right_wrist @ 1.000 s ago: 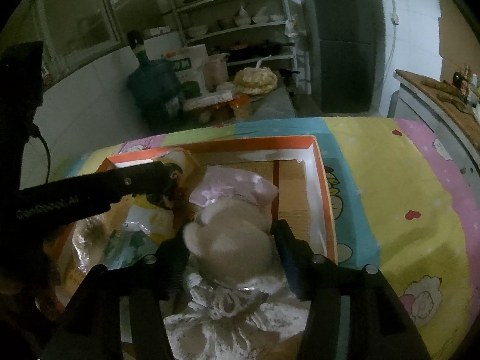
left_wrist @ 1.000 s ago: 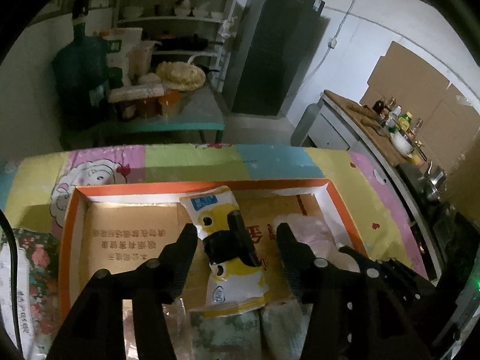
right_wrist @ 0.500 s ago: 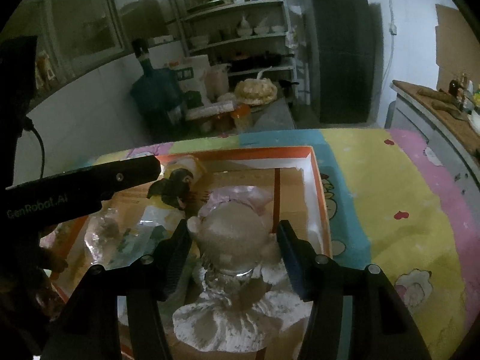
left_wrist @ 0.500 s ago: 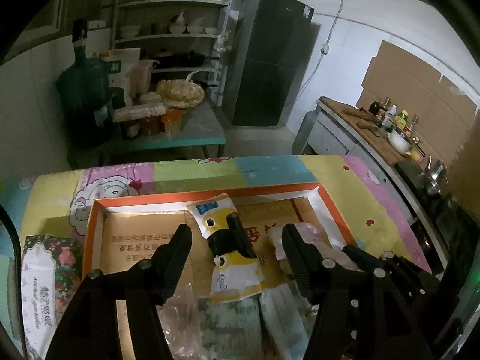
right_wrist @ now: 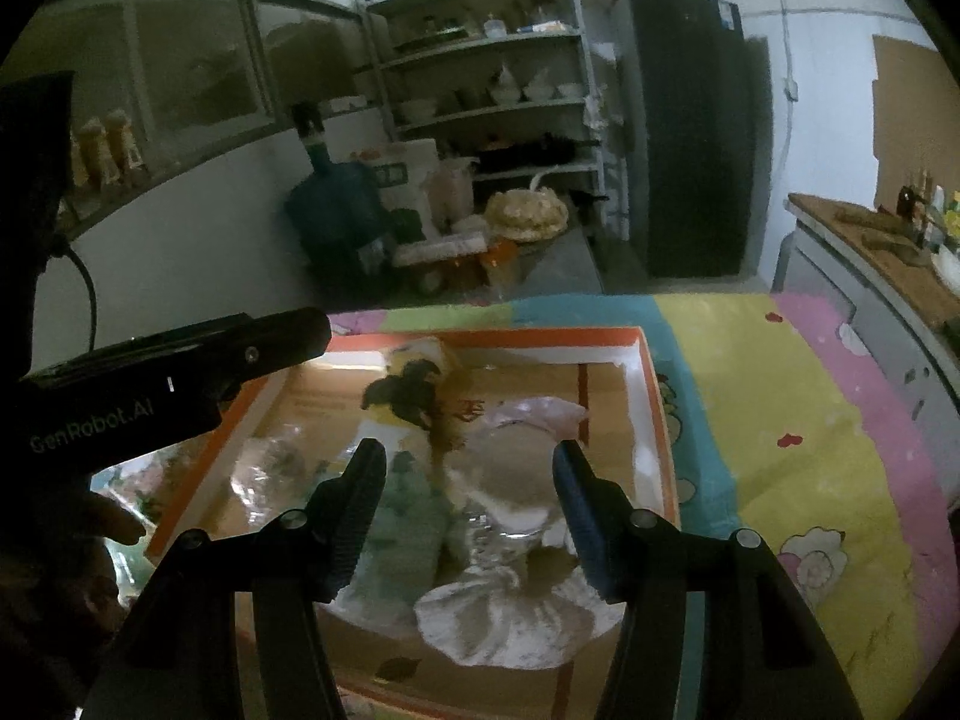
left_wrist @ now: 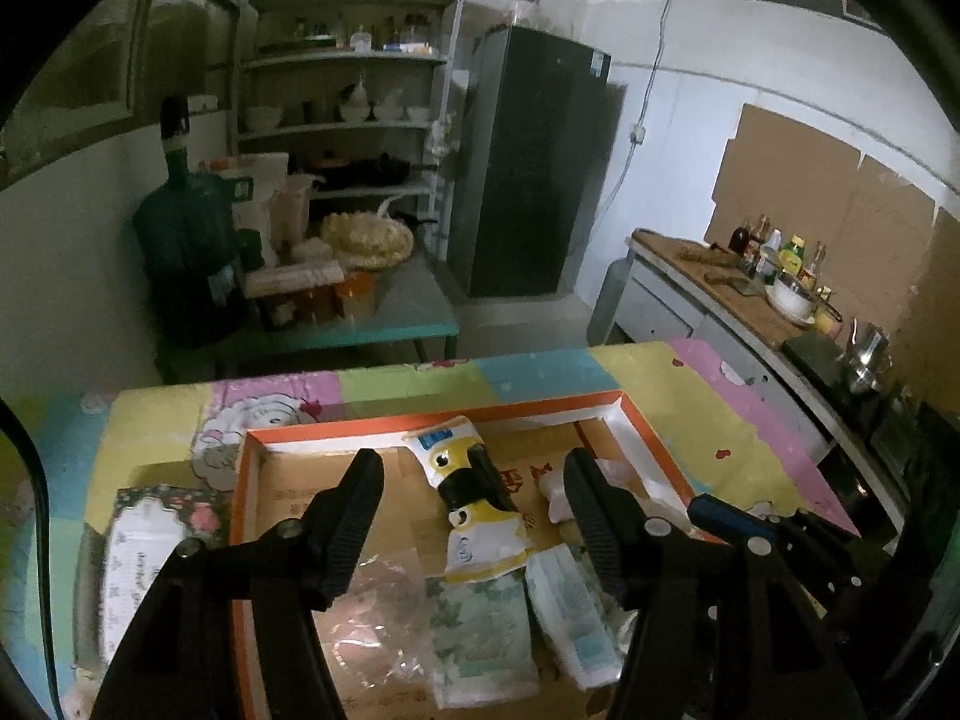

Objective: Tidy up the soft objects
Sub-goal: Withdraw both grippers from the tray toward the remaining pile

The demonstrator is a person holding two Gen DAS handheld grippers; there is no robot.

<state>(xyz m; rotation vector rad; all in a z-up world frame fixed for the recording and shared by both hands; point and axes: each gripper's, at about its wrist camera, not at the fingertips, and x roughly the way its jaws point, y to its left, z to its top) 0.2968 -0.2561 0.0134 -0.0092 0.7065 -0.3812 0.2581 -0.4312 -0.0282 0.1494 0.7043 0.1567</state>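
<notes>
Snagging is your main risk: both tools hang spread and empty above the orange-rimmed cardboard tray (left_wrist: pixel 654 438) on the worktop. Your left tool (left_wrist: pixel 471 519) frames the yellow pouch (left_wrist: pixel 480 525) lying mid-tray, with tissue packs (left_wrist: pixel 480 630) just nearer. Your right tool (right_wrist: pixel 468 498) frames the white doll (right_wrist: pixel 516 540) on the tray's right side. Dropping carelessly could catch the doll's lace skirt or drag neighbouring packs askew.
</notes>
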